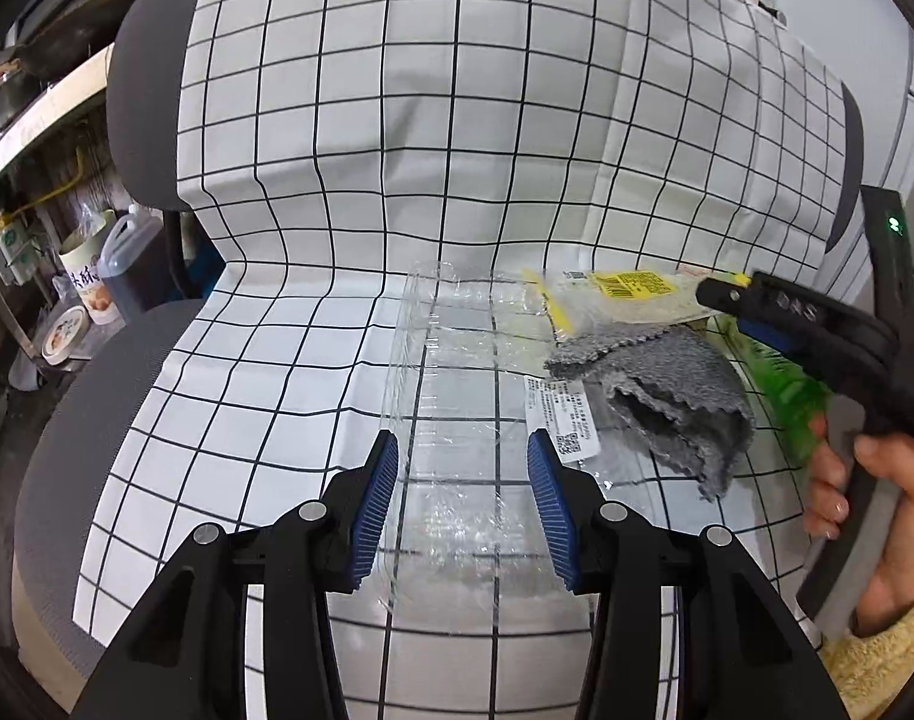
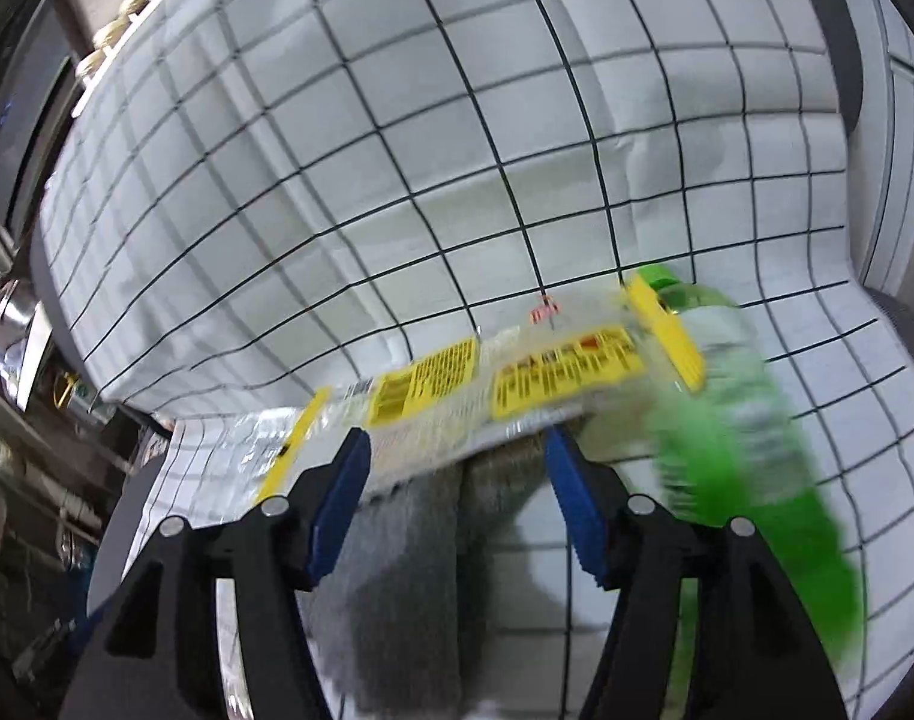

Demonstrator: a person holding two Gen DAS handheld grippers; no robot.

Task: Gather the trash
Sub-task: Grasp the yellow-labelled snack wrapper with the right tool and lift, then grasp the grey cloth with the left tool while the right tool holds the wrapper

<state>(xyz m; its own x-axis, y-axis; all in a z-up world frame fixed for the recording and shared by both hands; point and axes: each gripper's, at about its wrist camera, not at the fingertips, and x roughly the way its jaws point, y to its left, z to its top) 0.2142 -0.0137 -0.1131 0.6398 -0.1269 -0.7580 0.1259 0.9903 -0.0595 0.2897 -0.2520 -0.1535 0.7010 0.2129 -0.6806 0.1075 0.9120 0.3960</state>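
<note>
Four loose items on a chair under a grid-checked cloth (image 1: 349, 192): grey rag (image 1: 679, 396) as landmark; clear plastic tray (image 1: 457, 396) left of it, between the left gripper (image 1: 463, 468)'s half-parted, non-touching jaws; yellow-labelled bag (image 2: 505, 384) behind; green bottle (image 2: 733, 420) right. Right gripper (image 2: 457, 492) open over the rag, gripping nothing.

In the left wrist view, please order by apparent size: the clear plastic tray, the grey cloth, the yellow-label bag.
1. Clear plastic tray, though it lies nearest the camera.
2. Grey cloth.
3. Yellow-label bag, partly under the cloth, so unsure.
</note>
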